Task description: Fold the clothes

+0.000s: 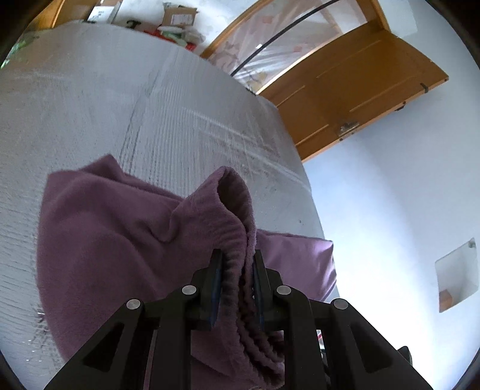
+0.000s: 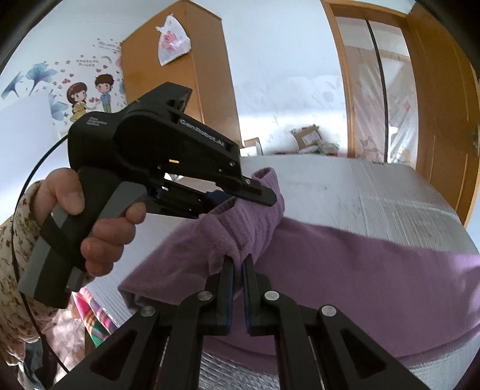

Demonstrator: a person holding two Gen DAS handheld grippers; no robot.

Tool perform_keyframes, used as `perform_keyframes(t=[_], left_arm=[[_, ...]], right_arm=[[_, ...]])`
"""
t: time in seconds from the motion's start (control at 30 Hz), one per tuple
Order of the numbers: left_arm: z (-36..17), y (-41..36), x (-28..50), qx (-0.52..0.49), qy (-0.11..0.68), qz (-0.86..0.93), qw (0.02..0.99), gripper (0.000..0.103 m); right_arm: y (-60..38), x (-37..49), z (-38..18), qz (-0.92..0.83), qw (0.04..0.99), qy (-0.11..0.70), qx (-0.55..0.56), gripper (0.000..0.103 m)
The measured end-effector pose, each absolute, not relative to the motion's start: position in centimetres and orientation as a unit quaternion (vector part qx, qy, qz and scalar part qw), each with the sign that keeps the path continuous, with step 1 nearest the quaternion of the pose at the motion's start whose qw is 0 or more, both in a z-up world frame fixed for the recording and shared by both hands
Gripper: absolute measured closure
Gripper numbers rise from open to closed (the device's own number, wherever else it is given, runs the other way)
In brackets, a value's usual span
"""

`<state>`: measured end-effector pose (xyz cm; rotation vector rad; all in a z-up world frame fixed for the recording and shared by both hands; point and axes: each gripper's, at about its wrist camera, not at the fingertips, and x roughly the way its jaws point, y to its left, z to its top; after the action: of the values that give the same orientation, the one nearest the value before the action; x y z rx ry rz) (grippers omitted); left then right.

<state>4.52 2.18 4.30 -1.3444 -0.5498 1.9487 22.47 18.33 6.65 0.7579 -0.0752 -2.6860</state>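
Left tool (image 1: 238,264), nearest the left wrist lens: jaws drawn in on a thick bunched band of the purple garment (image 1: 126,240), ribbed waistband or hem by the look of it, pinched several layers deep. Right tool (image 2: 239,264), close to its own lens: jaws nearly together on a thinner fold of the same ribbed edge (image 2: 249,222). Both pinch one edge, side by side; the likely reason is to carry that edge as a straight line so the cloth follows flat for a fold. From the right wrist view the left tool shows as a black pistol-grip body, its tip (image 2: 264,196) sunk into the ribbed edge just beyond the right tool; a hand (image 2: 90,222) wraps the grey handle, floral sleeve (image 2: 18,240) at the wrist. Past the tools the garment hangs down and trails onto the surface (image 1: 90,99), a grey-white ridged covering, with most of the cloth spread or slumped there and one pale-purple portion reaching the near right edge in the left view. Hidden: what kind of garment it is, its far end, and how much lies under the tools; the fisheye crops the lower cloth. The right hand is out of view. Colourful fabric (image 2: 96,318) lower left is too cut off to identify. Farther off: cardboard boxes (image 1: 177,18) in a cluttered pile, a wooden door (image 1: 360,81), a wardrobe (image 2: 180,60) with a plastic bag (image 2: 172,37) hung on it, cartoon wall stickers (image 2: 78,99).
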Motion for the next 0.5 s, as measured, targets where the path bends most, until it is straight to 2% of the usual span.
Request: perform_keyframes(t=[0.33, 0.43, 0.5], left_arm=[[4.0, 2.8, 5.3, -0.52, -0.215, 0.745, 0.359, 0.078], [5.2, 2.2, 5.7, -0.495, -0.232, 0.749, 0.375, 0.067], [5.5, 1.0, 6.0, -0.481, -0.249, 0.746, 0.387, 0.064]], right_arm=[[19.8, 22.5, 4.6, -0.937, 0.166, -0.045, 0.304, 0.097], [20.2, 22.6, 4.4, -0.936, 0.157, -0.049, 0.311, 0.096], [20.7, 22.6, 4.2, -0.935, 0.153, -0.055, 0.316, 0.096]])
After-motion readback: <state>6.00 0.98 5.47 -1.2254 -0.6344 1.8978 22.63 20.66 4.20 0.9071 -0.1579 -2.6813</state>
